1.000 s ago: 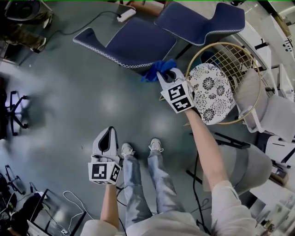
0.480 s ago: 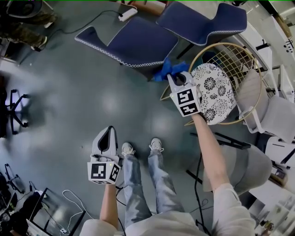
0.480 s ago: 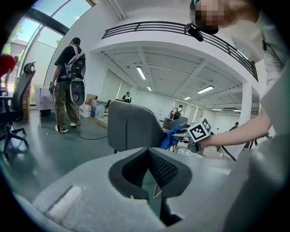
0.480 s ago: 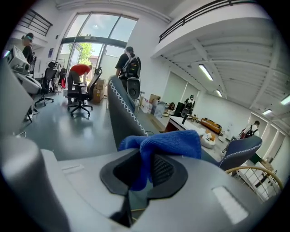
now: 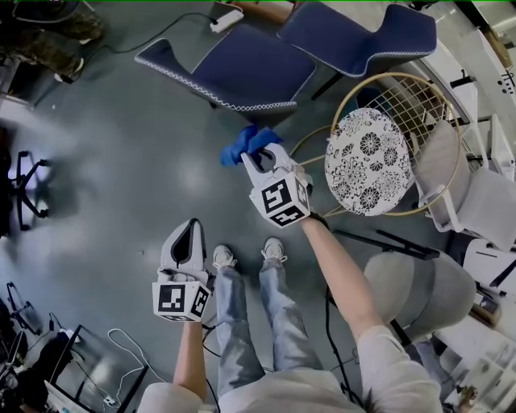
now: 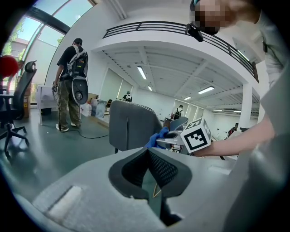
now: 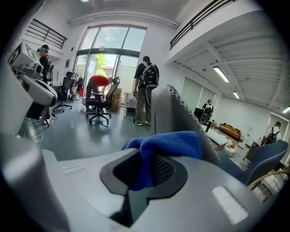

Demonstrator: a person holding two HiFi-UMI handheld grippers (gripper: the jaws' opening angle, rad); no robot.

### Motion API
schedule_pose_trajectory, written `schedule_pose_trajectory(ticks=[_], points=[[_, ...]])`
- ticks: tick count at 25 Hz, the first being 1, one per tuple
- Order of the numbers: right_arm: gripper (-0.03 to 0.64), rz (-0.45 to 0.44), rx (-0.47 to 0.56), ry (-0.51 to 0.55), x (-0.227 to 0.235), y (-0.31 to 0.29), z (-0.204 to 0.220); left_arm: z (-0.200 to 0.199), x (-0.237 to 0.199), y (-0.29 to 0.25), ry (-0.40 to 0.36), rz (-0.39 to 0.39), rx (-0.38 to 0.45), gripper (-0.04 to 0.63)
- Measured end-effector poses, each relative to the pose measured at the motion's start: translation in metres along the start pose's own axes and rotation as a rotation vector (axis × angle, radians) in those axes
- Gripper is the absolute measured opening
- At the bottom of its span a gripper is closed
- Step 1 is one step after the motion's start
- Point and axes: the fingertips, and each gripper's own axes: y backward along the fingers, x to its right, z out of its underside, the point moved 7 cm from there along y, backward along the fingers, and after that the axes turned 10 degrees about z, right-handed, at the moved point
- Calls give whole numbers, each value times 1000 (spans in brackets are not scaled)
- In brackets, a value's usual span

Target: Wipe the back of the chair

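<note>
A navy chair (image 5: pixel 242 68) with a white-stitched edge stands ahead of me; its grey back (image 6: pixel 129 127) faces me in the left gripper view and rises just right of the cloth as a grey back (image 7: pixel 174 120) in the right gripper view. My right gripper (image 5: pixel 256 155) is shut on a blue cloth (image 5: pixel 242 143), a little short of the chair's near edge. The blue cloth (image 7: pixel 167 147) bulges out between the jaws. My left gripper (image 5: pixel 190 238) hangs low by my knees, shut, nothing in it.
A gold wire chair (image 5: pixel 403 121) with a patterned round cushion (image 5: pixel 367 161) stands to the right, a second navy chair (image 5: pixel 355 36) behind. Grey chairs (image 5: pixel 419 290) sit at lower right. An office chair base (image 5: pixel 24 193) is at left. A cable and power strip (image 5: pixel 226 20) lie beyond.
My right gripper with the cloth has swept left and back toward me, away from the chair's right edge and the wire chair. The left gripper has stayed put.
</note>
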Motion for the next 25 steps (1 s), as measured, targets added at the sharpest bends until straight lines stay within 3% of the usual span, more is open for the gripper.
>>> schedule_pose_trajectory(ticks=[5,10,25], points=[[37,-53,-5,17,-24,-35,-11,1,-12,11,0,-24,0,3],[37,-49,-26,39,-18,-54,-8,-1,-20,9,0,-36,-11,2],[37,105,-141,-41,89,-33,45,-4,-4,-16,-11,14,-19,2]])
